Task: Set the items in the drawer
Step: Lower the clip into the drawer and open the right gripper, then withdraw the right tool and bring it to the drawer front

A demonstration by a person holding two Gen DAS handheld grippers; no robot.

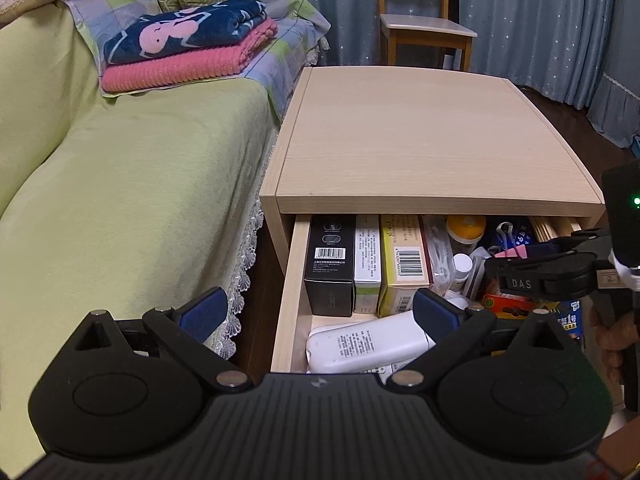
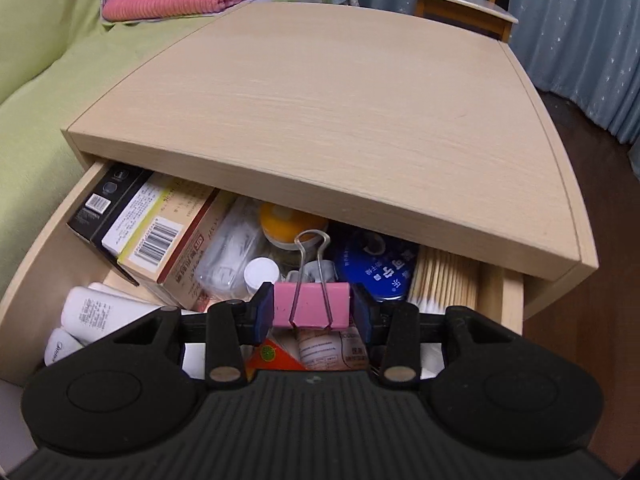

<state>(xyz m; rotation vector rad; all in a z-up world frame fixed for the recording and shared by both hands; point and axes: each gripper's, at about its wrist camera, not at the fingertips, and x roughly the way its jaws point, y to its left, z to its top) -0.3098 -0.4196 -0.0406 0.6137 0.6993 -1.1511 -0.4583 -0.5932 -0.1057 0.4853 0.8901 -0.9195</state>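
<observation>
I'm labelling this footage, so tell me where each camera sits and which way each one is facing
Left wrist: sits on the left gripper, left of and back from the open drawer, facing bedside table and bed; its open blue-padded fingers, the right gripper and a hand show.
Right wrist: sits on the right gripper, just over the drawer, looking down and forward into it; its fingers grip a pink binder clip.
Shared: drawer, black box, clip, table, folded blankets, chair.

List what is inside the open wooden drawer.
The light wooden drawer holds upright boxes, a white bottle, a yellow-lidded jar, a blue round tin and cotton swabs. The tabletop hides its rear.
</observation>
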